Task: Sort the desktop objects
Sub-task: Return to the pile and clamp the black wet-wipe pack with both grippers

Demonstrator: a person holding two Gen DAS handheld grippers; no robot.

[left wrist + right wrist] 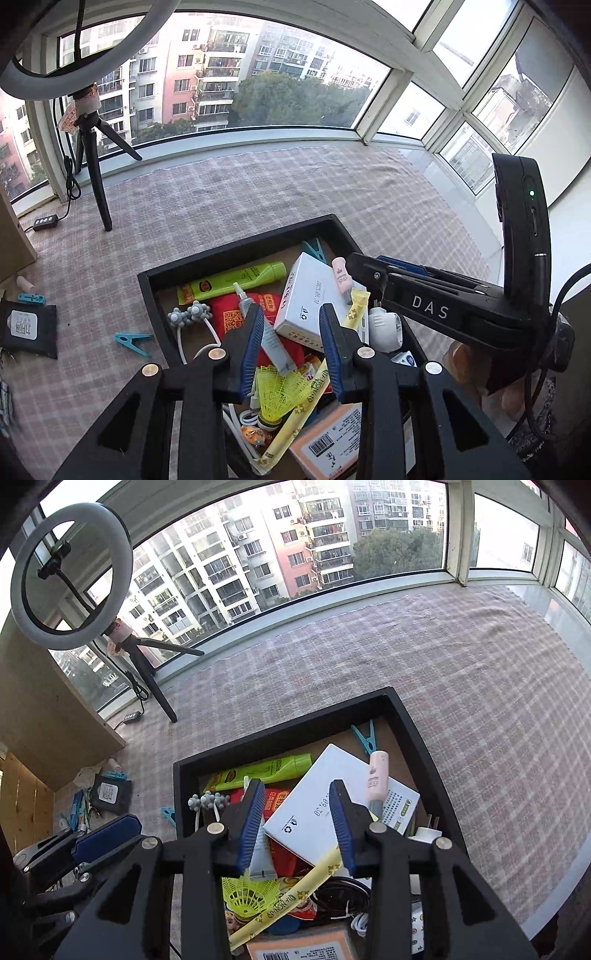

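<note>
- Hovering over the black tray (236,247), both grippers part-open, holding nothing.
- Left gripper (291,350) nearer the grey tube (271,343), lying lengthwise between its pads.
- Right gripper (297,823) frames the white box (314,812).

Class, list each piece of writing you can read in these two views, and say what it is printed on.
"DAS": right tool's black body.
"09.30", seen upside down: white box.
"NONAN", partly covered: yellow paper sleeve.
Too small or blurred: print on the green tube, red packet, barcode label on the orange box, black pouch label.
</note>
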